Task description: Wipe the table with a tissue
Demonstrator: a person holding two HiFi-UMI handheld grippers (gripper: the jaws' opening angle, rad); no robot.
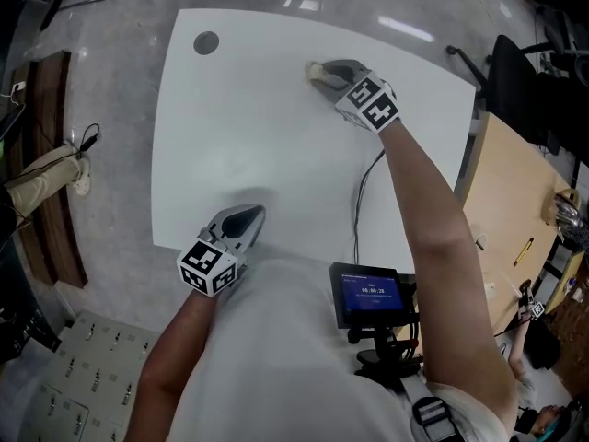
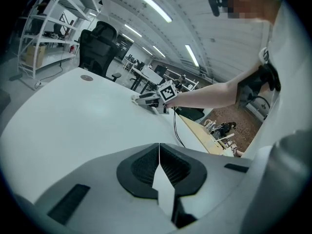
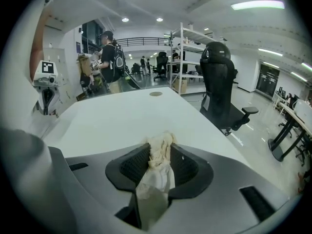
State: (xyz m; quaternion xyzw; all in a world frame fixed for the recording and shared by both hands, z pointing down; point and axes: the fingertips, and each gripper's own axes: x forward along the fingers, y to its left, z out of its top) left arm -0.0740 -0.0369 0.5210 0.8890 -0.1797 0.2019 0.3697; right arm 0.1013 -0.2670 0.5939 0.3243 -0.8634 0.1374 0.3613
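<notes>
Tissue [image 1: 315,70] on the far side of the table [image 1: 258,127], left gripper [image 1: 250,215] at the near edge.

My three views are bright and sharp under ceiling strip lights [image 2: 155,6], which glare on the glossy floor [image 1: 405,31], while both gripper views bow strongly and go black at their corners.

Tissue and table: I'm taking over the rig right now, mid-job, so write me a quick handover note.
Right gripper: jaws shut on the crumpled tissue, down at the far side of the white table.
Left gripper: jaws together, empty, at the table's near edge.
Done: the tissue is picked up and at the surface. Which parts are already wiped cannot be told.
Left: wipe across the rest of the tabletop, probably working from the far side toward you.
</notes>
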